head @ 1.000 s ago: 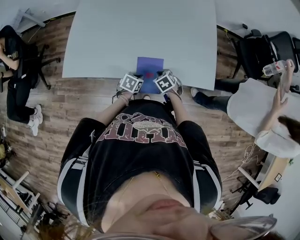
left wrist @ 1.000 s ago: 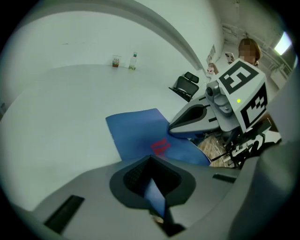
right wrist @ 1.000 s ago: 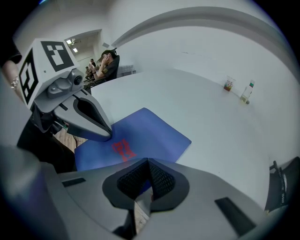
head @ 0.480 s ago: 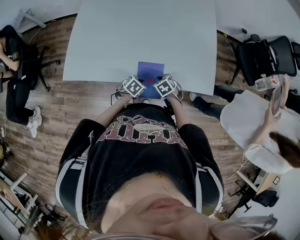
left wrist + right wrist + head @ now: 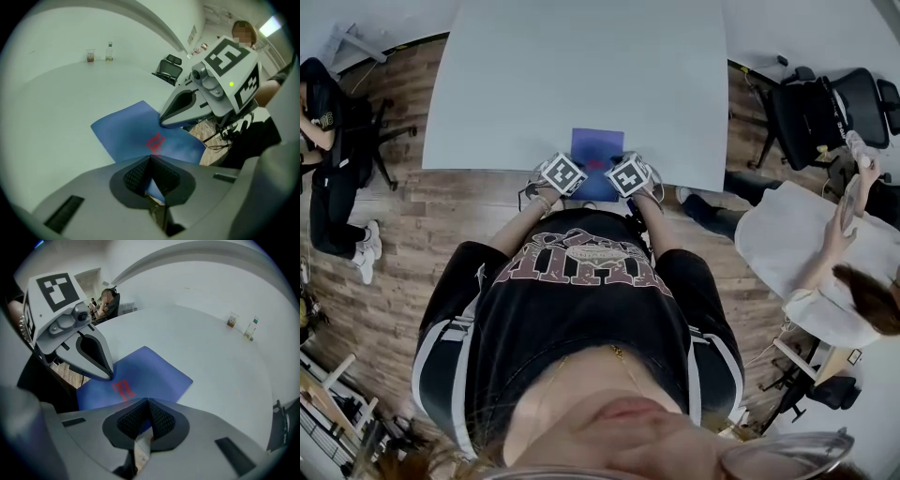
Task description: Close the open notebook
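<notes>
Hovering side by side at the near edge of the large white table [image 5: 581, 66], the left claw [image 5: 150, 159] and the right claw [image 5: 148, 401] both point steeply down. Each has its jaws pressed together at the tips, with nothing caught between them.

Just ahead of and beneath both claws lies the thin blue notebook with a red mark on its cover [image 5: 597, 152]. It sits flat on the table, and its near edge runs under the claw tips. The red mark falls between the two claws, slightly beyond them. Whether either tip rests on the cover or hangs just above it, I cannot tell.

Only one smooth blue face shows, with no white pages and no raised leaf. So the closing looks already done: the cover is down and lies level. What seems left, at most, is drawing both claws back from the notebook.
</notes>
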